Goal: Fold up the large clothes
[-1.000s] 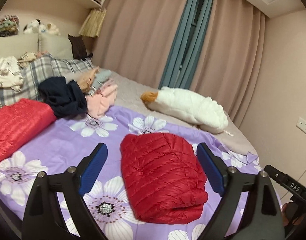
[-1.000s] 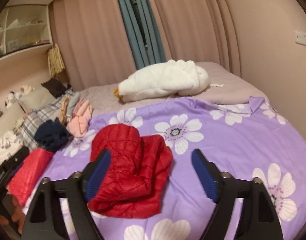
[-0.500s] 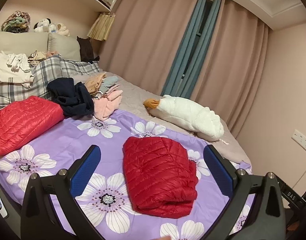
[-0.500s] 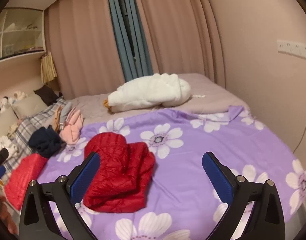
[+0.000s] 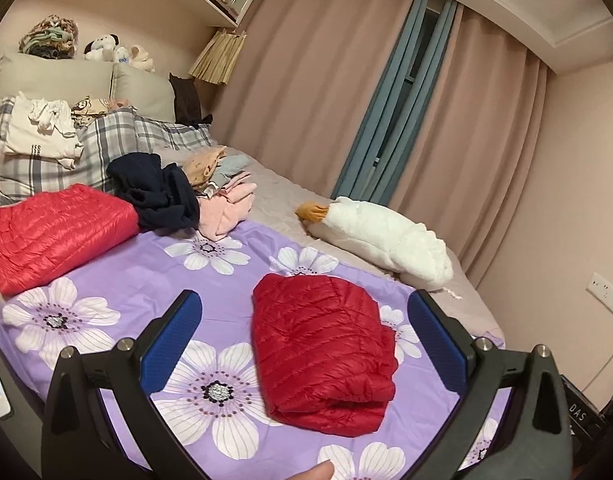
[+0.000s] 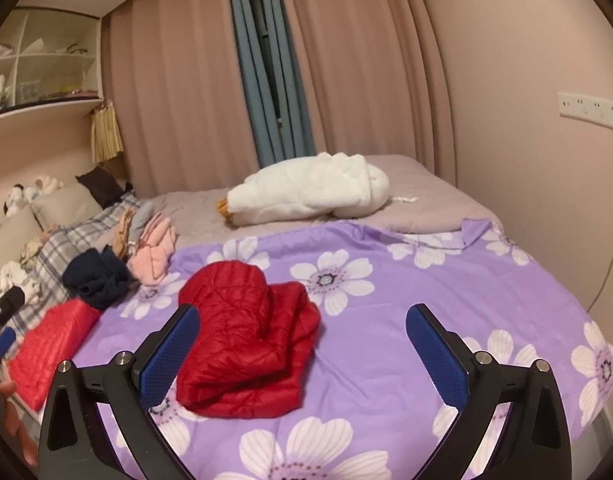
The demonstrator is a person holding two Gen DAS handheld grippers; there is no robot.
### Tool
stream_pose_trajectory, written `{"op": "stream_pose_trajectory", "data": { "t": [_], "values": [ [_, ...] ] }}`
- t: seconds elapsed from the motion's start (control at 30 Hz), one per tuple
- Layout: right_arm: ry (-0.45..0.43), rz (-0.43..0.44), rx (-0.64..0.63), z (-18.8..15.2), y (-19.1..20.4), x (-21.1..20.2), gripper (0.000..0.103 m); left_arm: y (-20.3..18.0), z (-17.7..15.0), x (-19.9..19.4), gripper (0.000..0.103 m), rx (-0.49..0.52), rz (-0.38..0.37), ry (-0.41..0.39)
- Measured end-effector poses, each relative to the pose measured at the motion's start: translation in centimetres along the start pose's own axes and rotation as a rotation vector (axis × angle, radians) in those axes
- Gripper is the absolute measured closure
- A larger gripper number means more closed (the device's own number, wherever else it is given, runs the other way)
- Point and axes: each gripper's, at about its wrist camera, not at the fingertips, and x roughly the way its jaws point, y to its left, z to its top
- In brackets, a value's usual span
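Bedroom with pink curtains; a purple bedsheet printed with white flowers [image 5: 138, 280] covers the near part of the bed. Left gripper [image 5: 305, 334], lower centre of the left wrist view: blue-padded black jaws spread wide, having just been opening, with nothing between the pads and nothing touched. Beyond the jaws, framed between them, lies the folded red quilted down jacket [image 5: 320, 350], flat on the sheet and apart from both pads. Right gripper [image 6: 302, 350], lower centre of the right wrist view: jaws likewise released at full spread after just opening, empty, gripping nothing. The same jacket [image 6: 242, 344] appears left of centre here, partly behind the left-hand pad in the picture but lying farther off on the sheet. A fingertip [image 5: 318, 472] shows at the bottom edge of the left view. Outward: a second folded red quilted garment [image 5: 58, 232] at middle left; a dark navy garment [image 5: 158, 196] and pink clothes [image 5: 226, 212] behind it; a white plush goose with orange beak [image 5: 382, 236] at middle right.
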Motion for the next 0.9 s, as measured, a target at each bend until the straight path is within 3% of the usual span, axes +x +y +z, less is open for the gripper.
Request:
{"op": "stream_pose_trajectory", "data": {
  "t": [0.27,0.53,0.9],
  "values": [
    [0.005,0.010,-0.032,-0.1,1.0,-0.2,0.001,-0.3,-0.1,-0.8,0.000,0.047,0.041,-0.025],
    [0.013,-0.006,-0.040,-0.3,1.3,-0.3,0.001,0.5,0.0,-1.1,0.000,0.002,0.028,-0.020],
    [0.041,-0.007,-0.049,-0.5,1.9,0.2,0.001,0.7,-0.2,-0.1,0.000,-0.013,0.025,0.043]
  ]
}}
